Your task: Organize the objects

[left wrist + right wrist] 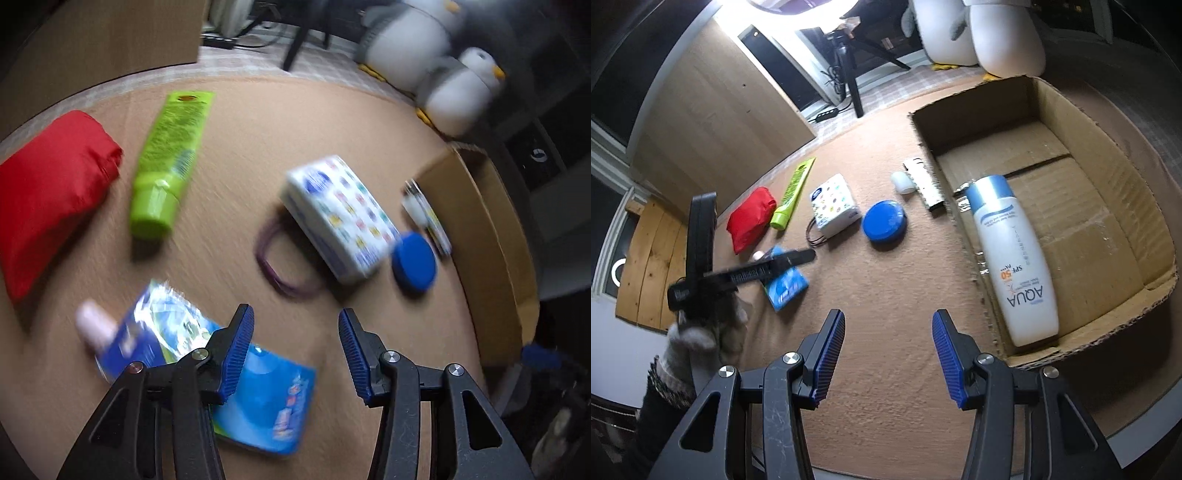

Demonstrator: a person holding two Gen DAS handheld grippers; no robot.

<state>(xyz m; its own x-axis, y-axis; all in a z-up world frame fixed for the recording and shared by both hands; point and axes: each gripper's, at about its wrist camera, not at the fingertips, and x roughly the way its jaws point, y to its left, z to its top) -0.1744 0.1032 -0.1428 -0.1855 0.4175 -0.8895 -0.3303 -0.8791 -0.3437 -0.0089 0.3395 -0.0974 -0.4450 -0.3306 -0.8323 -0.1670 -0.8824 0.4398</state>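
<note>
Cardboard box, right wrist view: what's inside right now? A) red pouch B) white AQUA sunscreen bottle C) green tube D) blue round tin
B: the white AQUA sunscreen bottle lies on its side in the cardboard box; the other items are out on the mat.

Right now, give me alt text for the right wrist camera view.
An open right gripper hovers over a tan mat beside a cardboard box holding a white sunscreen bottle. Farther left lie a blue round tin, tissue pack, green tube and red pouch.
</note>
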